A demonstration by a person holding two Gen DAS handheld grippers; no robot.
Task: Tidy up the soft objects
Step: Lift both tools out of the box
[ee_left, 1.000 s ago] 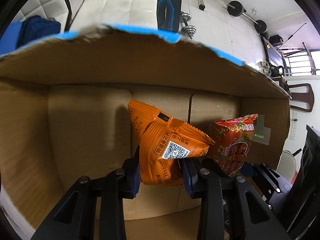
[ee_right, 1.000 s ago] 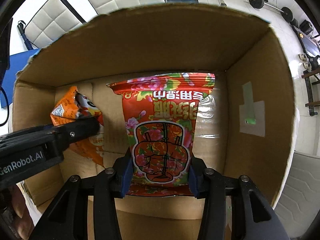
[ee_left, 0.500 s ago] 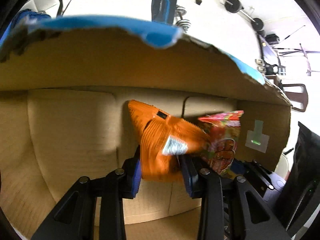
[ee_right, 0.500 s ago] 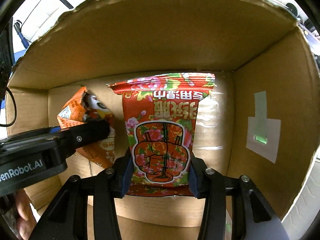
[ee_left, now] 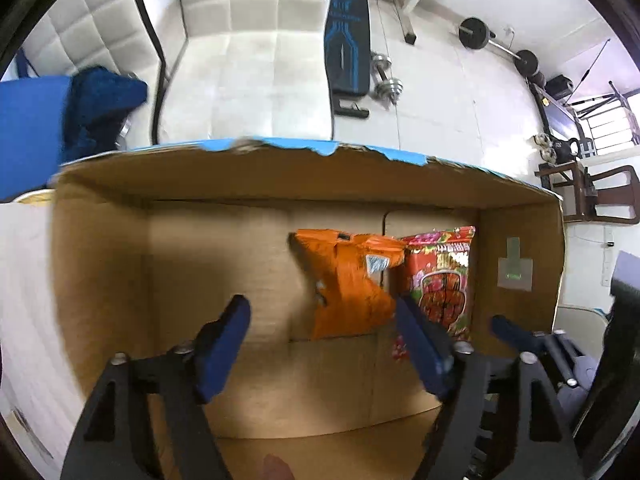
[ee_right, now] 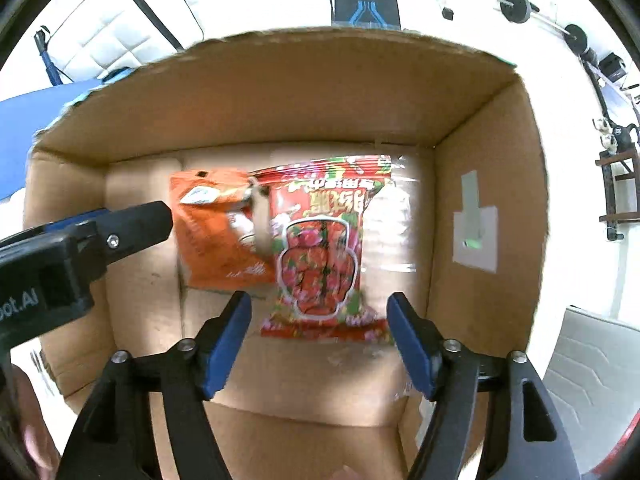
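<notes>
Both the left gripper (ee_left: 322, 320) and right gripper (ee_right: 318, 316) gaped wide, holding nothing. The orange bag (ee_right: 218, 232) and red bag (ee_right: 324, 240) lay in the box (ee_right: 480, 184), red at orange's 3 o'clock. Withdrawing carelessly, a finger could snag a bag.
</notes>
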